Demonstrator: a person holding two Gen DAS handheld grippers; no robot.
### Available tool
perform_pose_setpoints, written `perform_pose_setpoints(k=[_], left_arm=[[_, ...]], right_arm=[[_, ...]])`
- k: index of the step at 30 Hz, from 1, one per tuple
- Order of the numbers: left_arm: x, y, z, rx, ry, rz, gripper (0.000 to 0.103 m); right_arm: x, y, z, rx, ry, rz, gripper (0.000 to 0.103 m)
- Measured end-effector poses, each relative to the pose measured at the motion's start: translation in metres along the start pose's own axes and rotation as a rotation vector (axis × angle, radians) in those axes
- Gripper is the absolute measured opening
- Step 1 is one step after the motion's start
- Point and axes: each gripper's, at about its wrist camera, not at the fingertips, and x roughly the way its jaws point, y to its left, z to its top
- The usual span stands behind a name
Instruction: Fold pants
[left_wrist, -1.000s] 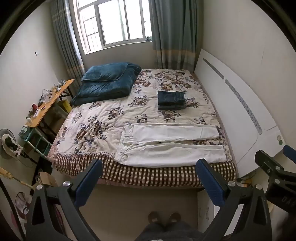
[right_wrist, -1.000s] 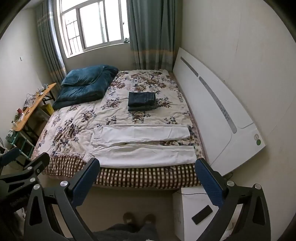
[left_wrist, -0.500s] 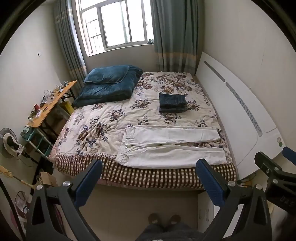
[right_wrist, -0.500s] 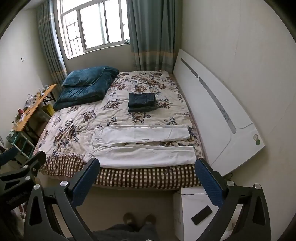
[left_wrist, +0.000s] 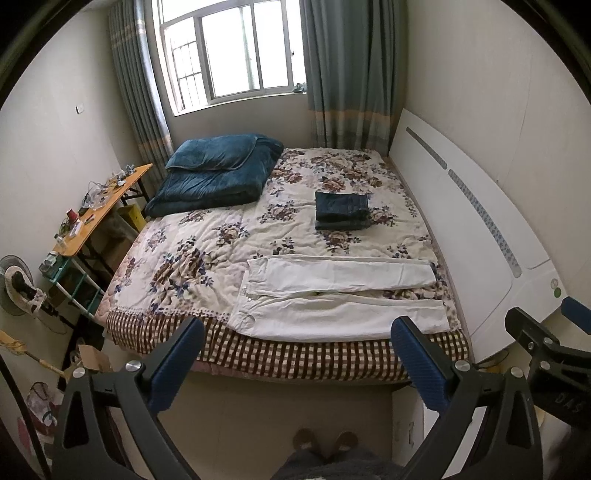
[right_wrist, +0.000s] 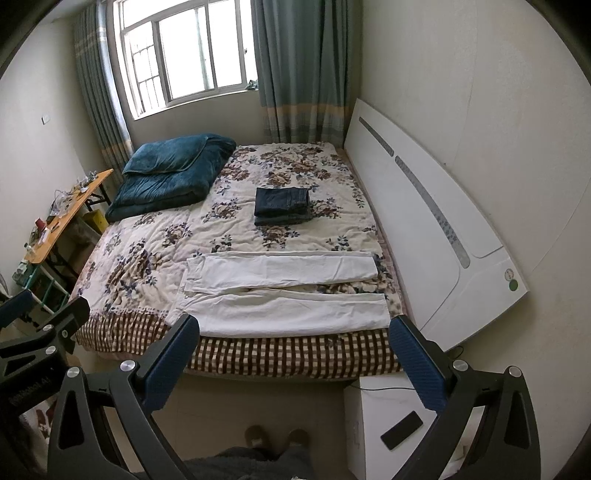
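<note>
- Our left gripper and right gripper both hang in the air short of the bed, fingers spread wide apart, holding nothing.
- Ahead of both grippers the white pants lie flat along the near edge of the bed, waist toward the left, the two legs stretched to the right with a narrow gap between them.
- Nothing lies on the pants, and nothing stands between them and our grippers.
- Farther ahead, well apart from the pants, sits a folded stack of dark jeans.
- Beyond and to the left lies a folded blue quilt with a pillow on top.
- Off to the left a cluttered orange table stands beside the bed.
- Below the right gripper a white nightstand carries a black phone.
- The flowered bedspread covers the bed; a white headboard leans along the right wall, and a curtained window faces us.
- Our slippered feet show on the floor beneath us.
</note>
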Motion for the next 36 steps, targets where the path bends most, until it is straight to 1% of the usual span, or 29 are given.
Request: perform_pose_setpoints(k=[4,5,8,36], left_arm=[[0.0,-0.001,-0.002,0.001,-0.001,0.001,0.102],[0.0,-0.001,-0.001,0.0,-0.001,0.001,0.102],[0.0,0.0,-0.004,-0.001,-0.002,0.001,0.102],[0.005,0.003,-0.006,-0.001,0.001,-0.004,0.102]], right_arm=[[-0.002,-0.001,0.003,0.001,-0.002,0.002,0.103],[-0.006,-0.005,0.01,0.005,-0.002,0.005,0.103],[-0.008,-0.008,0.014,0.007,-0.002,0.008,0.103],[-0.011,-0.004,0.012,0.01,0.0,0.019,0.103]])
